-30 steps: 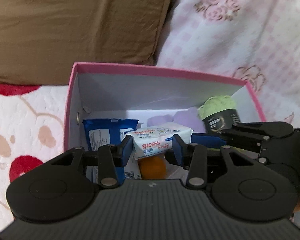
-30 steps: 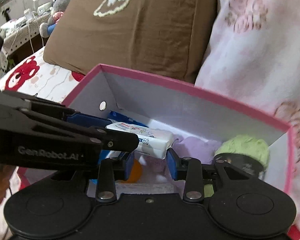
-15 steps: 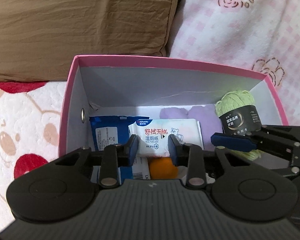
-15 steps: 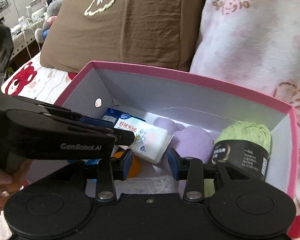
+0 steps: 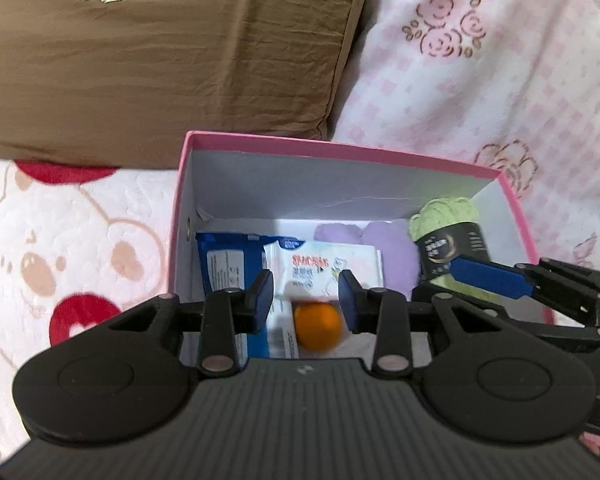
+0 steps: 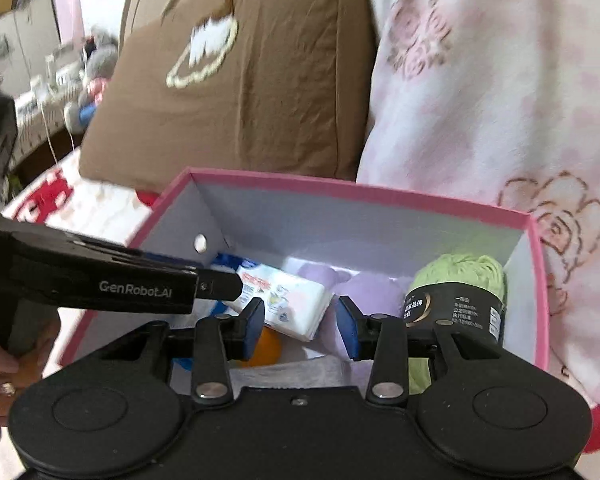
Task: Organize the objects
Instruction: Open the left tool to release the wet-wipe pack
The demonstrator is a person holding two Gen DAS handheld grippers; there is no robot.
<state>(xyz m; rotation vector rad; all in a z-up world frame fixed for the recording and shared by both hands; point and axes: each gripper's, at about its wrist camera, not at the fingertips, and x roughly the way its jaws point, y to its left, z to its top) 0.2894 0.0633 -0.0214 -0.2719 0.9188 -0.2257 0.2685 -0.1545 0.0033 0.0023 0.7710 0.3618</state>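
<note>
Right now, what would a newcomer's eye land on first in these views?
The pink-rimmed cardboard box on the bed, packed with a white wet-wipe pack in the middle, a round orange ball in front of it, and a green yarn skein with a black label in the right corner. Behind it leans a brown cushion with a stitched cloud.
</note>
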